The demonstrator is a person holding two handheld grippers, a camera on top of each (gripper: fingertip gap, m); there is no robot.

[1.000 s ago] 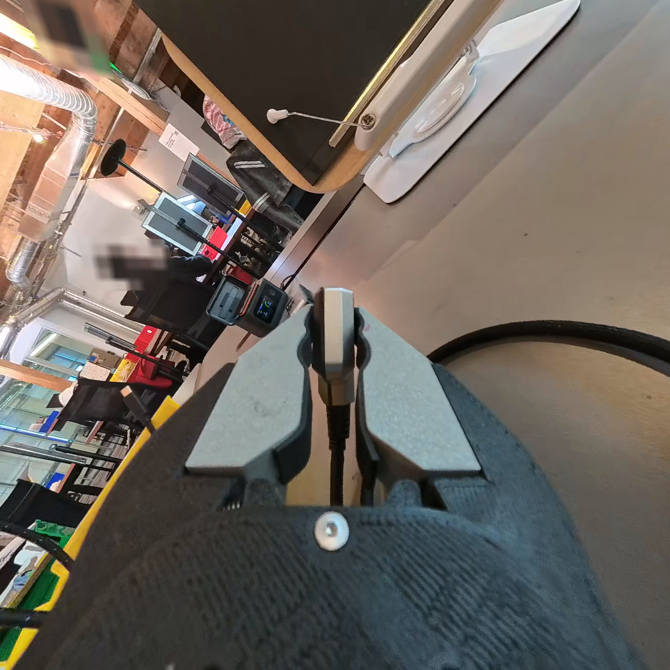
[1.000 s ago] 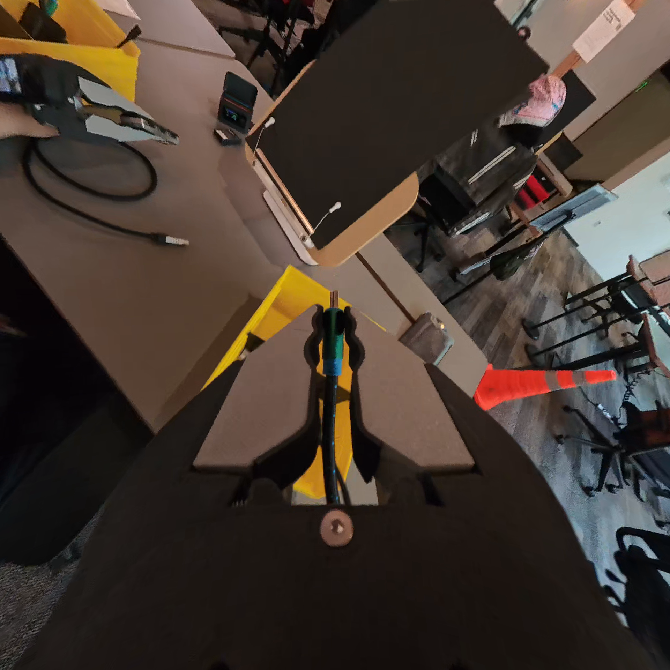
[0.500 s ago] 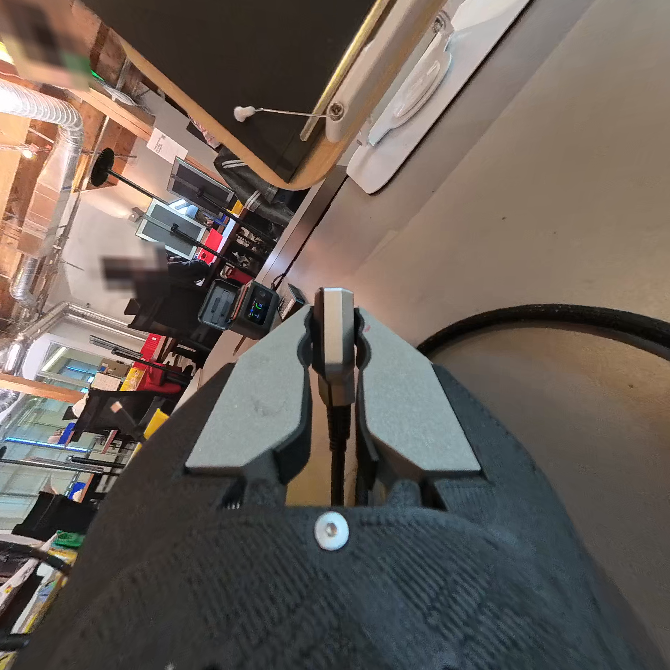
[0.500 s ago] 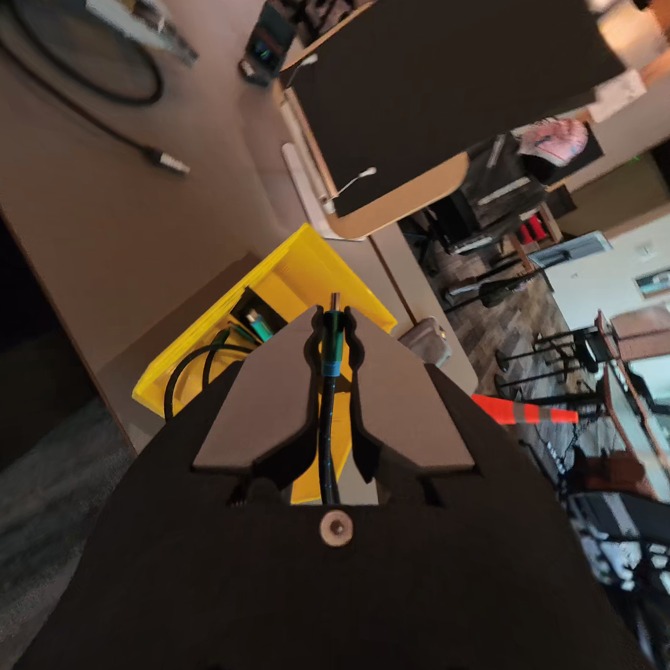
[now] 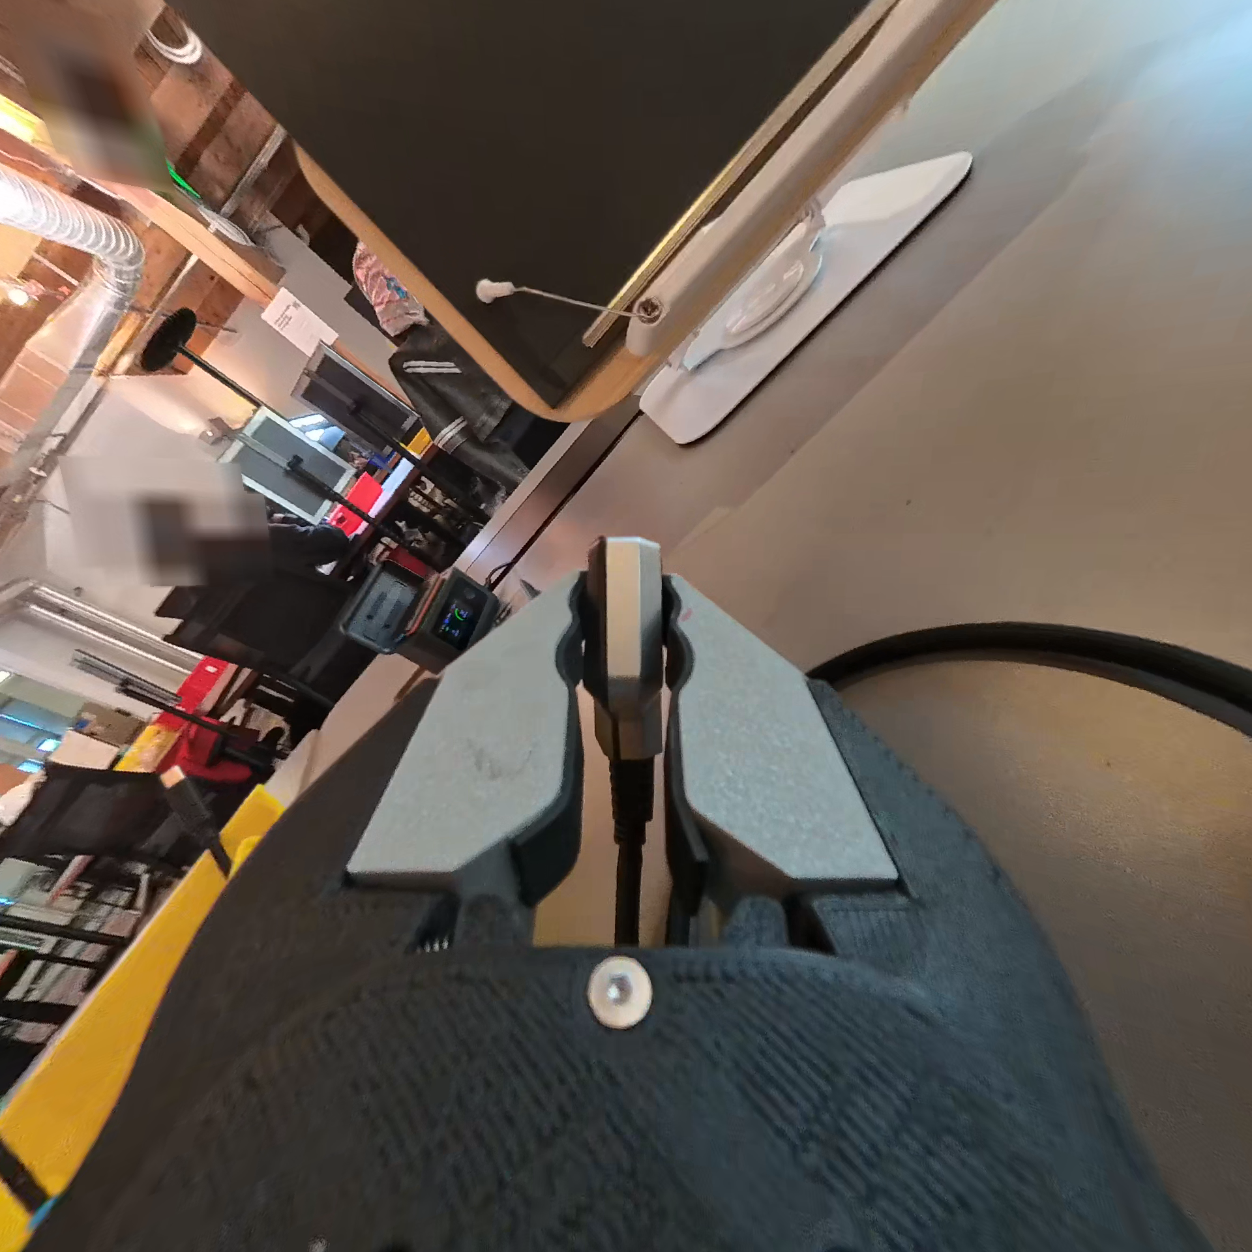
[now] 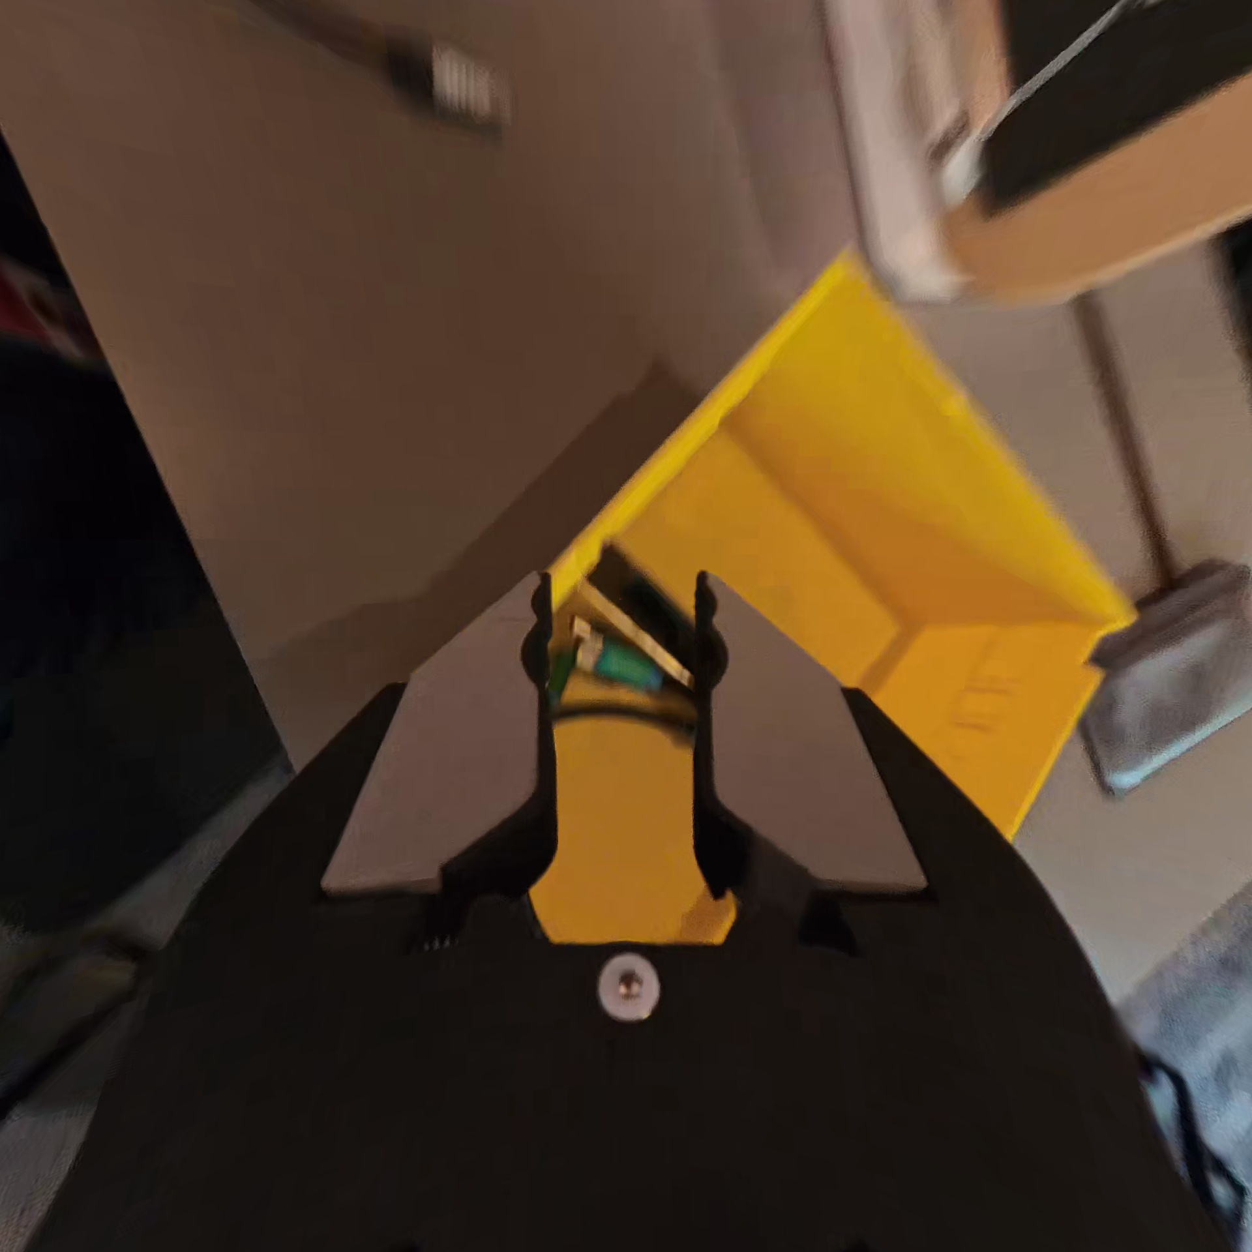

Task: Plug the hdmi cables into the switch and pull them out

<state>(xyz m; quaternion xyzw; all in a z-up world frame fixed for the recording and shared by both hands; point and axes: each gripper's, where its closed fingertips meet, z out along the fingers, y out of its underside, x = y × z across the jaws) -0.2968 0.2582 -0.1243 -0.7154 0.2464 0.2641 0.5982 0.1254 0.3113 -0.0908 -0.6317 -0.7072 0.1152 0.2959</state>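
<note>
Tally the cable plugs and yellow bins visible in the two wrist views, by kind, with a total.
Grey plug clamped in the left tool: 1
Green plugs lying in the bin, seen between the open right tool's fingers: 2, blurred
Small plug past the table edge: 1
Yellow bins: 1 in each view, possibly the same
Total: 6

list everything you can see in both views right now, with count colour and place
silver plug: 1, silver-grey, clamped in left gripper
black cable: 1, black, curving over the table
table: 1, grey-brown, under both grippers
yellow bin: 1, yellow, at the table edge
green plug: 1, green, lying in the bin
board: 1, black with a wooden rim, on a white base
charger: 1, dark with a lit screen, far table end
left gripper: 1, grey, shut
right gripper: 1, grey, open over the bin
</note>
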